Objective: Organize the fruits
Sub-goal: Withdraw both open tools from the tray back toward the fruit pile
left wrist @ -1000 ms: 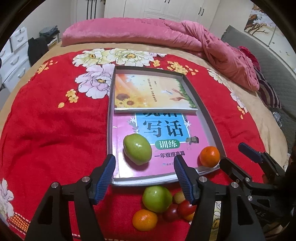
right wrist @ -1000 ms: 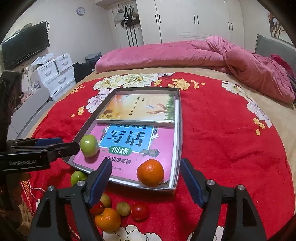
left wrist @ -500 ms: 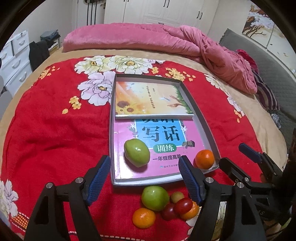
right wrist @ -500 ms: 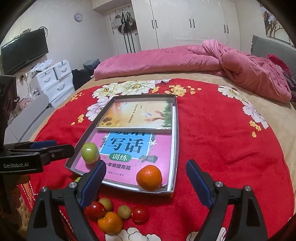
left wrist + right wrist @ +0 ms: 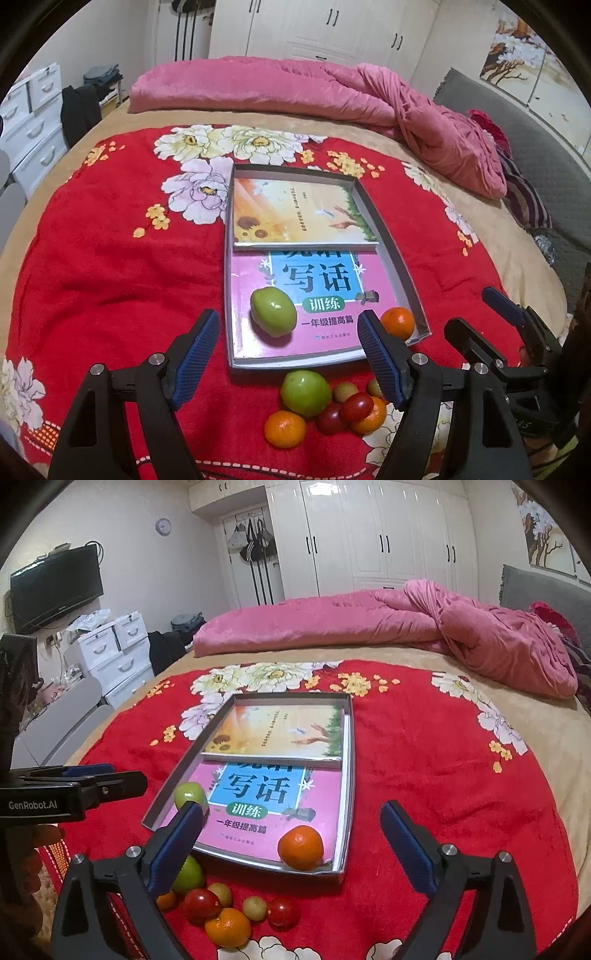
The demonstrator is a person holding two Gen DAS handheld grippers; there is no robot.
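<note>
A grey tray (image 5: 391,251) (image 5: 349,775) lies on the red flowered blanket with two books in it. A green fruit (image 5: 273,312) (image 5: 190,794) and an orange (image 5: 398,322) (image 5: 300,847) sit on the pink book (image 5: 317,291) in the tray. In front of the tray lies a pile: a green fruit (image 5: 306,392) (image 5: 189,875), oranges (image 5: 285,429) (image 5: 228,926), red tomatoes (image 5: 356,406) (image 5: 202,902) and small yellowish fruits (image 5: 255,908). My left gripper (image 5: 288,358) is open and empty above the tray's near edge. My right gripper (image 5: 291,847) is open and empty over the pile.
A pink quilt (image 5: 295,92) lies bunched at the far side of the bed. White drawers (image 5: 110,650) and a TV (image 5: 55,587) stand to the left. The right gripper also shows in the left wrist view (image 5: 509,332), the left one in the right wrist view (image 5: 74,790).
Both grippers have drawn back and risen from the tray, staying open. The fruits have not moved.
</note>
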